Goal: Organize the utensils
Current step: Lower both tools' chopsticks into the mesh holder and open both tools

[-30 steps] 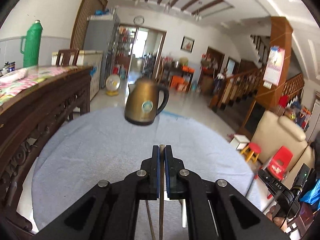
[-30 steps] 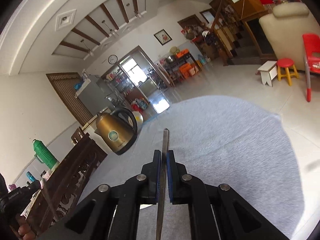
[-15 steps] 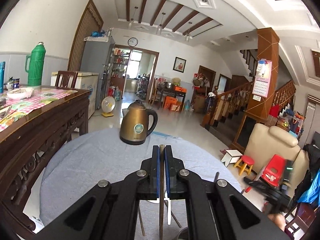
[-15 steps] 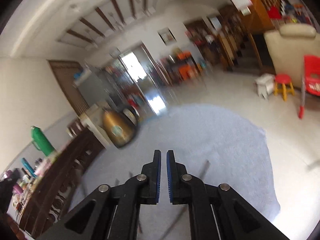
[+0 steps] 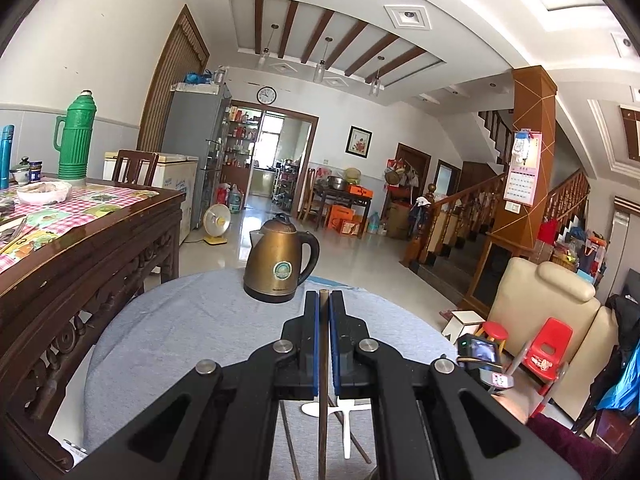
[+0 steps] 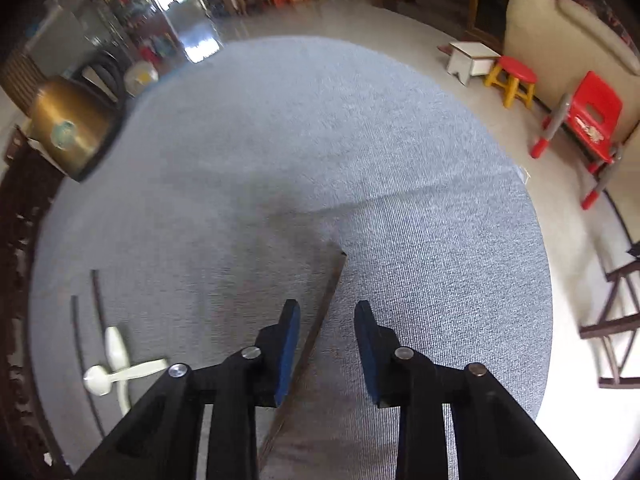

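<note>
Left tongs point(image 5: 323, 304) clamped tight on one brown chopstick point(image 5: 322, 420), held above grey-clothed round surface point(image 5: 180, 328).

Right tongs point(image 6: 327, 312) opening, nothing pressed; second chopstick point(image 6: 320, 320) lies between jaws on cloth.

White spoons point(image 6: 116, 372) and two dark chopsticks point(image 6: 96, 292) loose, crossed, left side.

Judged: early; nothing visibly grouped, no holder visible.

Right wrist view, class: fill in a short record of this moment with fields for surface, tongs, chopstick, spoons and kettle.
surface: round table under a grey-blue cloth
right tongs: opening, pointing down at the cloth
chopstick: brown, between the jaws, pads not pressing it
spoons: two white ones, crossed, lower left
kettle: bronze, at the far left edge
</note>
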### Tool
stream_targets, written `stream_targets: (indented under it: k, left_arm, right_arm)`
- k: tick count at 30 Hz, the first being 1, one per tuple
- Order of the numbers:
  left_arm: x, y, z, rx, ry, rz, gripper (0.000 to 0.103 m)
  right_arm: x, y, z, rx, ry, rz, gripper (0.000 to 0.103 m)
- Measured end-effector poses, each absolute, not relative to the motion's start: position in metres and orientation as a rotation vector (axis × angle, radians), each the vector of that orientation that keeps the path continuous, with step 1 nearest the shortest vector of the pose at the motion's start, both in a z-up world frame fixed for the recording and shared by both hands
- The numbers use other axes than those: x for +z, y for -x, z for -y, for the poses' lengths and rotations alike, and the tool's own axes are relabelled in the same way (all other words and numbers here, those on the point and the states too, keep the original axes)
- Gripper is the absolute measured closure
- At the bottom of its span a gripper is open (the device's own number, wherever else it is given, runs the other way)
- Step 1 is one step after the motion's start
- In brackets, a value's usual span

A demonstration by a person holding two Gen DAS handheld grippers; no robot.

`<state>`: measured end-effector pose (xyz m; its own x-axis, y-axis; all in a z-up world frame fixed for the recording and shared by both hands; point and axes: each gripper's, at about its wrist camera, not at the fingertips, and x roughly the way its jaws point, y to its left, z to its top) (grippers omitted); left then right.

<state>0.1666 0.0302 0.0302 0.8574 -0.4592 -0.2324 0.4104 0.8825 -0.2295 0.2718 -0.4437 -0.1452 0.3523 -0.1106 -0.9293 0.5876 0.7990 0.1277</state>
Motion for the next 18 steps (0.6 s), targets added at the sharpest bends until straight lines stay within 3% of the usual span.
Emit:
stream_targets:
  k: [2,7,18]
  left_arm:
    - [0.029,-0.165,-0.033,-0.458,0.177,-0.283,0.098]
    - [0.030,-0.161,-0.036,-0.456,0.195,-0.279,0.098]
    - [0.047,-0.135,-0.031,-0.478,0.234,-0.222,0.098]
  right_arm:
    - [-0.149,-0.276,0.443,-0.496,-0.465,-1.146,0.086]
    - [-0.149,-0.277,0.437,-0.500,-0.364,-1.119,0.097]
    - [-0.064,-0.162,0.415,-0.361,-0.397,-0.591,0.097]
